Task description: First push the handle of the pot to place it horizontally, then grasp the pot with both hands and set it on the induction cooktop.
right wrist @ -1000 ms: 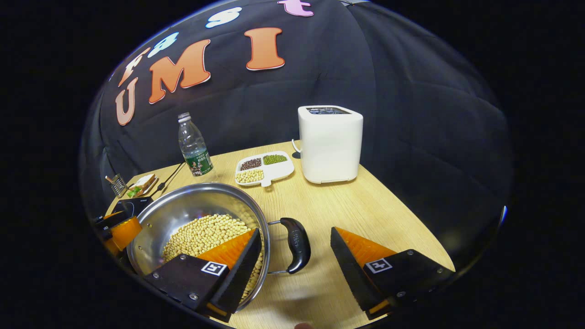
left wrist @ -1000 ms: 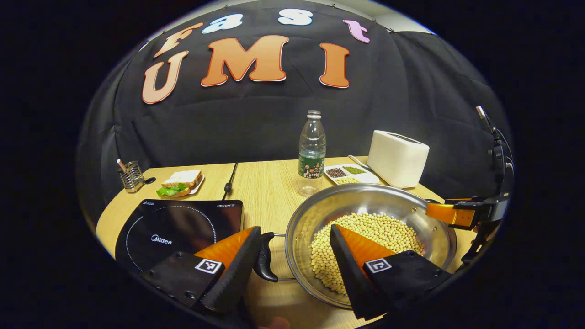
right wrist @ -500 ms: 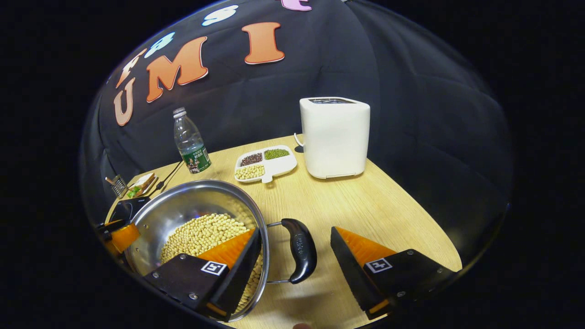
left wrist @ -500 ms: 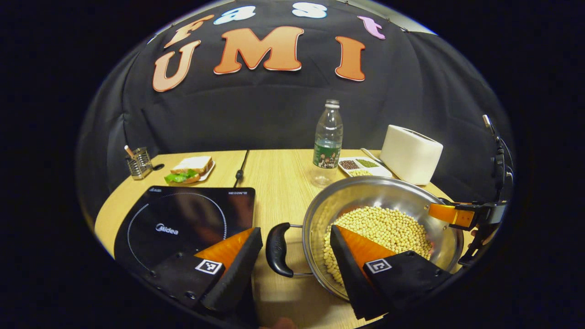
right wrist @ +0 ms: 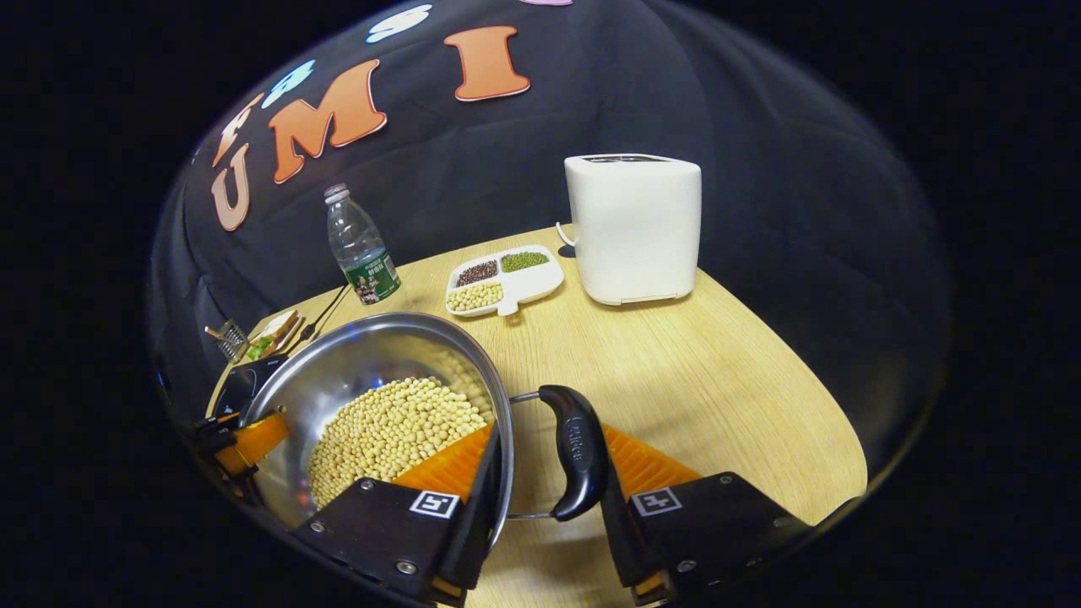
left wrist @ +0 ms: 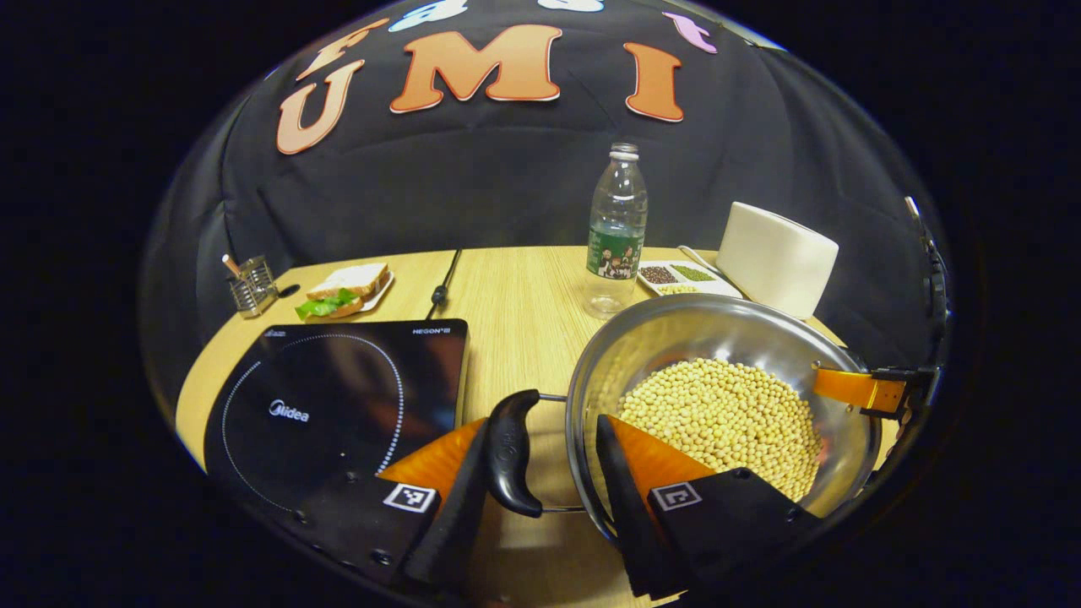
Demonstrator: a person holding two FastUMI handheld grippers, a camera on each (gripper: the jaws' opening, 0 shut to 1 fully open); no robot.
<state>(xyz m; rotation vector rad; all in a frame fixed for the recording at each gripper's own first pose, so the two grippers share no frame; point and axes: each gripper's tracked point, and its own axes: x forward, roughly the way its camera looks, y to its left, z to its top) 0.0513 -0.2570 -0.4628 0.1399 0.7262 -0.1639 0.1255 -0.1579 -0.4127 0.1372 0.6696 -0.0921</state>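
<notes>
- Pot (left wrist: 726, 346) of beans on tabletop (left wrist: 524, 295), just right of induction cooktop (left wrist: 338, 397); handle-to-handle axis level, left-right.
- Left claw (left wrist: 549, 473) clamped on left handle (left wrist: 509, 452) and rim.
- Right claw (right wrist: 549, 473) likewise clamped on right handle (right wrist: 576, 452).

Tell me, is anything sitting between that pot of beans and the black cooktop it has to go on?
Nothing visible does. In the left gripper view the pot sits right beside the cooktop, with only bare table between them. The bottle and sandwich stand farther back, off that path.
</notes>
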